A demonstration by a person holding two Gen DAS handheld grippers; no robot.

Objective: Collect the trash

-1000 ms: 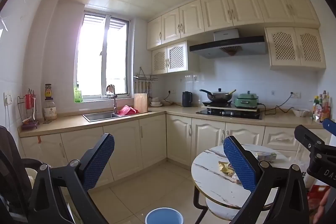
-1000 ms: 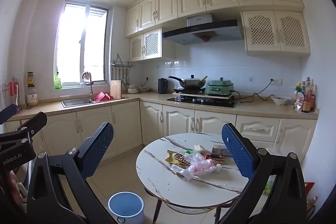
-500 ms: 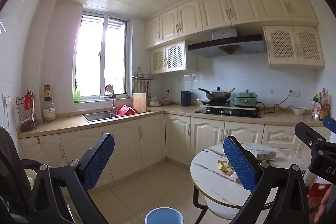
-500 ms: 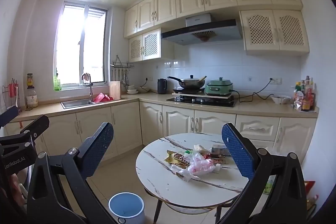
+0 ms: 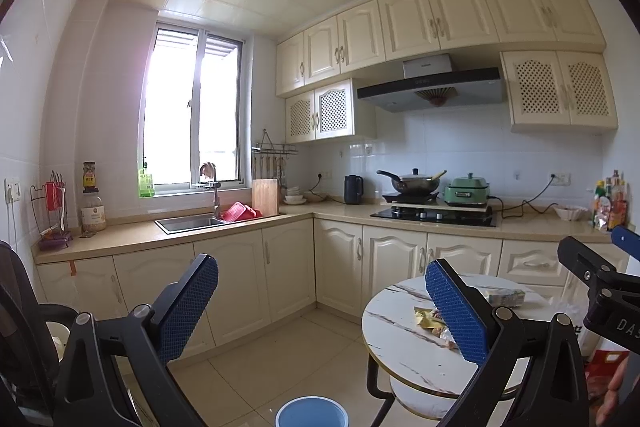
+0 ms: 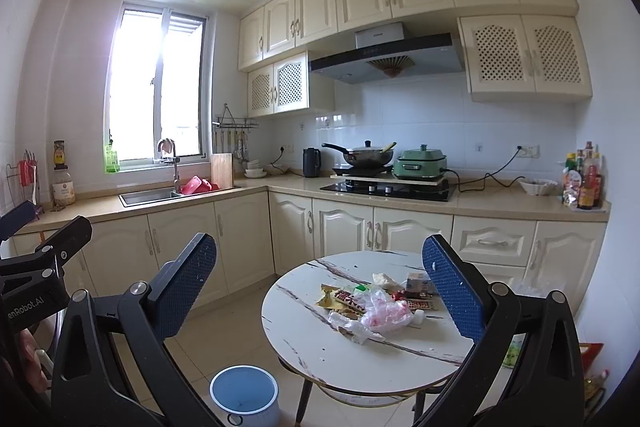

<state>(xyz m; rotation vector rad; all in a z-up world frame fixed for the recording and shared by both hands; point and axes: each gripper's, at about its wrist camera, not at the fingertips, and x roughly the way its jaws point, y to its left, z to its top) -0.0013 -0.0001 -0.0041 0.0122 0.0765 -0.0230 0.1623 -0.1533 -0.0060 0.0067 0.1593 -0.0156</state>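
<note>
A heap of trash (image 6: 374,305) lies on the round marble-top table (image 6: 320,343): crumpled clear and pink plastic, yellow and red snack wrappers, small boxes. A blue bin (image 6: 244,397) stands on the floor left of the table. My right gripper (image 6: 320,287) is open and empty, held well back from the table with the heap showing between its fingers. My left gripper (image 5: 322,305) is also open and empty, aimed left of the table (image 5: 400,343); its right finger hides part of the wrappers (image 5: 428,319). The bin (image 5: 310,411) shows at the bottom edge.
Cream cabinets and a beige counter run along the back, with a sink (image 6: 148,195), a hob with wok (image 6: 366,155) and green pot (image 6: 420,163), and bottles (image 6: 584,179) at the right. Tiled floor (image 6: 224,331) lies open between cabinets and table. A dark chair (image 5: 20,327) is at far left.
Both views have drifted very slightly; the kitchen sits a touch differently in frame. Both grippers stay open and nothing on the table has moved.
</note>
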